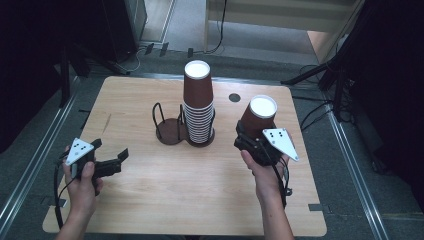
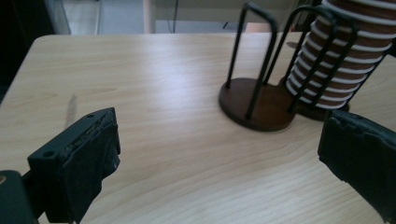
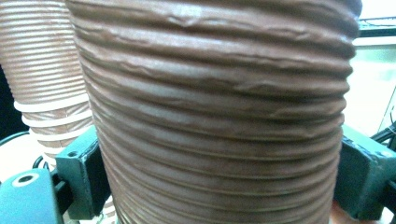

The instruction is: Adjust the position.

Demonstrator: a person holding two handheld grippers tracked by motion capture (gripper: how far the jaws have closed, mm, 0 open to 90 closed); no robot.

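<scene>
One brown paper cup (image 1: 259,118), upside down with its white bottom up, is clamped by its ribbed wall between the jaws of the right gripper (image 1: 248,141), above the table (image 1: 150,190) toward its right edge. Near the middle of the far edge, the cup stack (image 1: 198,102) stands in a black wire holder (image 1: 170,131). Close to the left edge, the left gripper (image 1: 111,154) is spread wide with nothing between its jaws.

High view overhead facing forward, left gripper view low across table (image 2: 163,84), sharing cup stack (image 1: 198,107) with close-up right gripper view
</scene>
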